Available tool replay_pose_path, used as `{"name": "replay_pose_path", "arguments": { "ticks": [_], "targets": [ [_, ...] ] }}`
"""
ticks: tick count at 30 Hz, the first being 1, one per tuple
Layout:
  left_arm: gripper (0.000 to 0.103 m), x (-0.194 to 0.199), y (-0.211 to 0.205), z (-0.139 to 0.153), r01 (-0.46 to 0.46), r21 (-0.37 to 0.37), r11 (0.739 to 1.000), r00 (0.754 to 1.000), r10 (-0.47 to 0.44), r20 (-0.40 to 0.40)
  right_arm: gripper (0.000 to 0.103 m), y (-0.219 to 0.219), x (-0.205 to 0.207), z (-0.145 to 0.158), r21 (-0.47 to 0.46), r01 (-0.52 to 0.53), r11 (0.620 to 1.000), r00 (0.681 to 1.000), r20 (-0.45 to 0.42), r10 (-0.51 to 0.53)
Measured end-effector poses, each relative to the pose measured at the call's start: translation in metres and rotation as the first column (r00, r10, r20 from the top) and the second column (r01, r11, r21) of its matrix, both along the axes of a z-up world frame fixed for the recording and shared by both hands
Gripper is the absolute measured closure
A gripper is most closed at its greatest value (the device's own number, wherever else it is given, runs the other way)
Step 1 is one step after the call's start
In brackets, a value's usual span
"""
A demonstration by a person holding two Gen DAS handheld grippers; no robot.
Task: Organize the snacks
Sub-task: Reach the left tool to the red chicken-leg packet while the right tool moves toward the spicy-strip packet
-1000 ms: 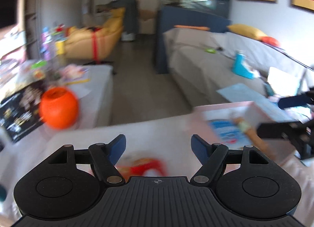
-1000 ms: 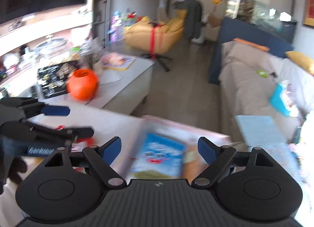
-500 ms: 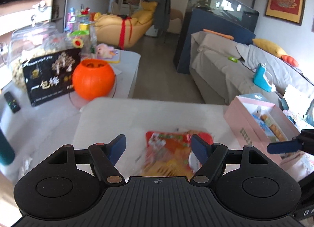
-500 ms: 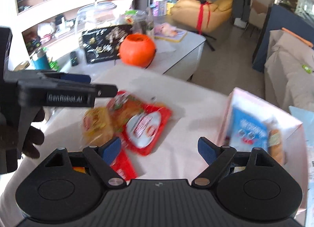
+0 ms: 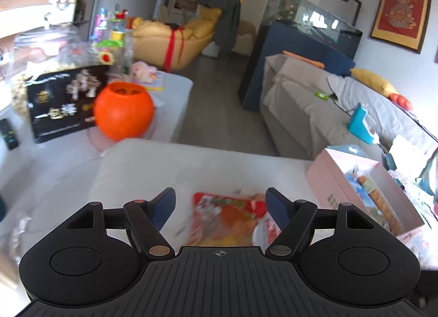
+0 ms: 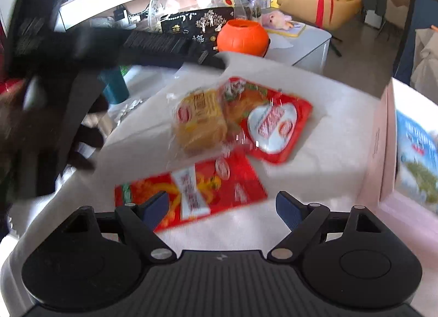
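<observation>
Red snack packets (image 6: 271, 125) lie on a white table (image 6: 328, 103), a pink box (image 5: 364, 188) at right. Left gripper (image 5: 220, 206) and right gripper (image 6: 221, 206) hover wide, empty.

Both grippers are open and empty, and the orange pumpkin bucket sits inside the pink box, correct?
Not quite. The pumpkin bucket stands on the far white table, apart from the pink box, as the left wrist view shows. The left gripper and right gripper are indeed open and empty.

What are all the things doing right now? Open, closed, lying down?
Left gripper: open, empty.
Right gripper: open, empty.
Pink box: open, snacks inside.
Red snack packets: lying flat on table.
Yellow snack bag: resting on a red packet.
Orange pumpkin bucket: upright.
</observation>
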State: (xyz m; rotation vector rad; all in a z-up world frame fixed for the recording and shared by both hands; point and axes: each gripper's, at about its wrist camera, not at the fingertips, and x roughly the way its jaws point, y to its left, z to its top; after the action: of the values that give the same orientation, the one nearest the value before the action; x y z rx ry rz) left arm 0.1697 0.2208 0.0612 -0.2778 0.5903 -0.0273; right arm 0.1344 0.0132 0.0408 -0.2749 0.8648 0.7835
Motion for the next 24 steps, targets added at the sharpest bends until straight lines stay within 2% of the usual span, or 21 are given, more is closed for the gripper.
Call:
{"name": "replay_pose_path", "arguments": {
  "ticks": [6,9,10,13,19,24],
  "targets": [
    [0.026,0.049,-0.023,-0.022,0.009,0.099,0.995,0.997,-0.002,-0.075,0.018,-0.033,-0.026,-0.004,-0.012,0.019,1.000,0.999,0.048,-0.018],
    [0.030,0.066,-0.025,-0.032,0.015,0.098,0.995,0.992,-0.002,-0.129,0.018,-0.049,-0.034,-0.005,0.000,0.030,1.000,0.997,0.069,-0.029],
    [0.034,0.069,-0.025,-0.034,0.012,0.096,0.995,0.990,0.002,-0.142,0.018,-0.055,-0.036,-0.005,0.006,0.034,0.999,0.997,0.074,-0.034],
    [0.043,0.068,-0.026,-0.036,0.007,0.096,0.995,0.988,0.008,-0.152,0.018,-0.068,-0.040,-0.006,0.015,0.051,0.999,0.994,0.093,-0.052],
    [0.044,0.057,-0.026,-0.042,-0.039,0.068,0.997,0.990,0.047,-0.132,0.018,-0.087,-0.029,-0.011,0.049,0.098,0.994,0.992,0.073,-0.101],
    [0.044,0.053,-0.031,-0.040,-0.050,0.081,0.995,0.991,0.060,-0.120,0.017,-0.093,-0.017,-0.018,0.057,0.127,0.990,0.990,0.058,-0.130]
  ]
}}
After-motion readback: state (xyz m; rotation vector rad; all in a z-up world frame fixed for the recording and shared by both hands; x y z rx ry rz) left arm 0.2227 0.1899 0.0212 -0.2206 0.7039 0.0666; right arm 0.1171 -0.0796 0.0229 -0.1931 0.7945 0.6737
